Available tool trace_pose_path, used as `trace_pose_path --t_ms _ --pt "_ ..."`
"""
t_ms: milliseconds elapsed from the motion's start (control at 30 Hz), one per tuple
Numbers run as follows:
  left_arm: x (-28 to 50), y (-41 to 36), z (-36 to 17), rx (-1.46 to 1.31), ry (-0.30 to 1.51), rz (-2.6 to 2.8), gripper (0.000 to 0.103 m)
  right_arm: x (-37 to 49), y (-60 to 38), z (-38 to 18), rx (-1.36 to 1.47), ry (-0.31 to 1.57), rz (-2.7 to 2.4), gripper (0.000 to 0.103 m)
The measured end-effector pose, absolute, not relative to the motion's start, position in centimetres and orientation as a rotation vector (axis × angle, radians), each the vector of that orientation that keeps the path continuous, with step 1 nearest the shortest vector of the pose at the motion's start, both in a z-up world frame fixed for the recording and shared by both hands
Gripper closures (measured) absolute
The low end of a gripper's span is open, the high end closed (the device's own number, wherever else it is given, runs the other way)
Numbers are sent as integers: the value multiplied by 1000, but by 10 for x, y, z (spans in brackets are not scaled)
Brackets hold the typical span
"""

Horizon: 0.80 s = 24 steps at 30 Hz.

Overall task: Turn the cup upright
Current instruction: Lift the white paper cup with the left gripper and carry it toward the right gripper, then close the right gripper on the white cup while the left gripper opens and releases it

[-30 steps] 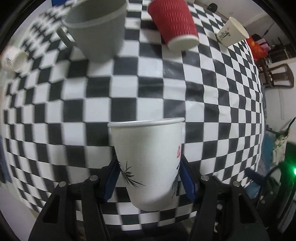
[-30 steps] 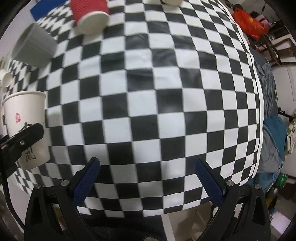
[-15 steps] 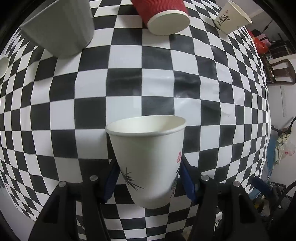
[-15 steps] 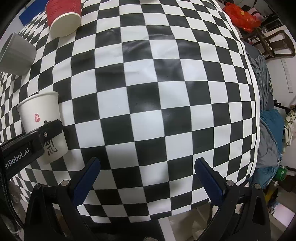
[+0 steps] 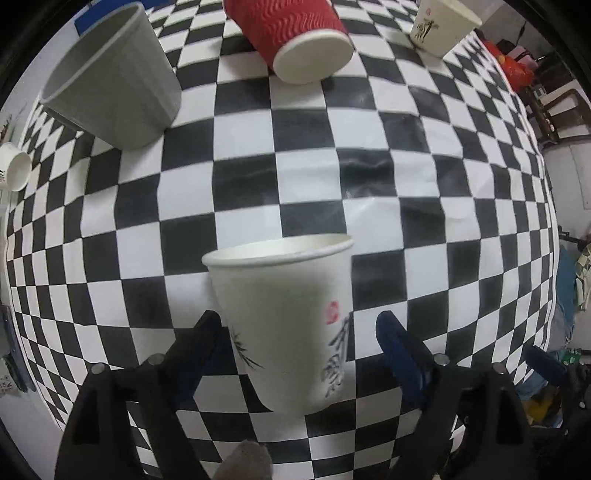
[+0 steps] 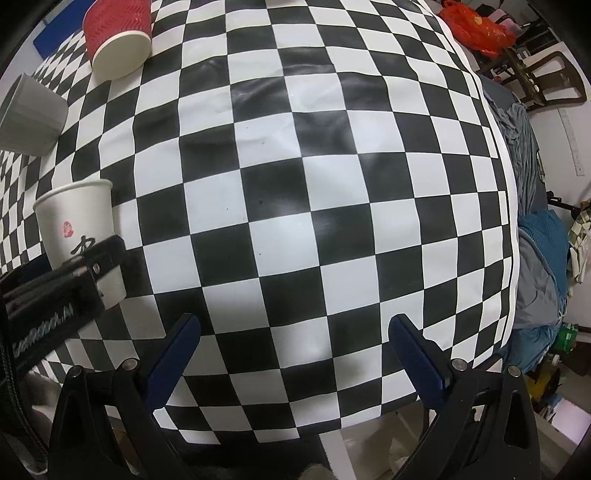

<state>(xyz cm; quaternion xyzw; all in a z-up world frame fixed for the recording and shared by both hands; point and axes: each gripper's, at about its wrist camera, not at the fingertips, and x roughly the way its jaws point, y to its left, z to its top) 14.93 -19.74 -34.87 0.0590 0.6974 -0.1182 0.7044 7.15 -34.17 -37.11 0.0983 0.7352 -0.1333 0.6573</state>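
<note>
A white paper cup (image 5: pixel 291 317) with black brush marks and a red stamp stands upright on the checkered tablecloth (image 5: pixel 332 155), mouth up. My left gripper (image 5: pixel 299 332) is open around it, with its blue pads apart from the cup's sides. The cup also shows at the left in the right wrist view (image 6: pixel 79 229), behind the left gripper's black finger (image 6: pixel 85 273). My right gripper (image 6: pixel 295 343) is open and empty over the cloth near the front edge.
A grey cup (image 5: pixel 110 85) stands upright at the far left. A red ribbed cup (image 5: pixel 291 37) lies on its side at the back. Another white printed cup (image 5: pixel 441 26) is at the far right, a small white cup (image 5: pixel 13 170) at the left edge. Chairs and clothes are to the right (image 6: pixel 532 74).
My left gripper's pads have come apart from the white cup, which now stands on the cloth. The right gripper has drifted slightly.
</note>
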Motion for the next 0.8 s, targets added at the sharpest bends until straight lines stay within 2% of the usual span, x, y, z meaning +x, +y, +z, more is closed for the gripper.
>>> trace_pose_path --t_ms 367,600,800 --pt "127 -188 -304 69 1455 -219 14 69 -348 -349 261 1613 -268 0" --pt "131 -121 -274 39 1353 -126 12 73 -319 -330 228 1575 -199 0" --pt "134 -64 -277 54 1333 -12 10 88 -278 -320 200 1558 -148 0"
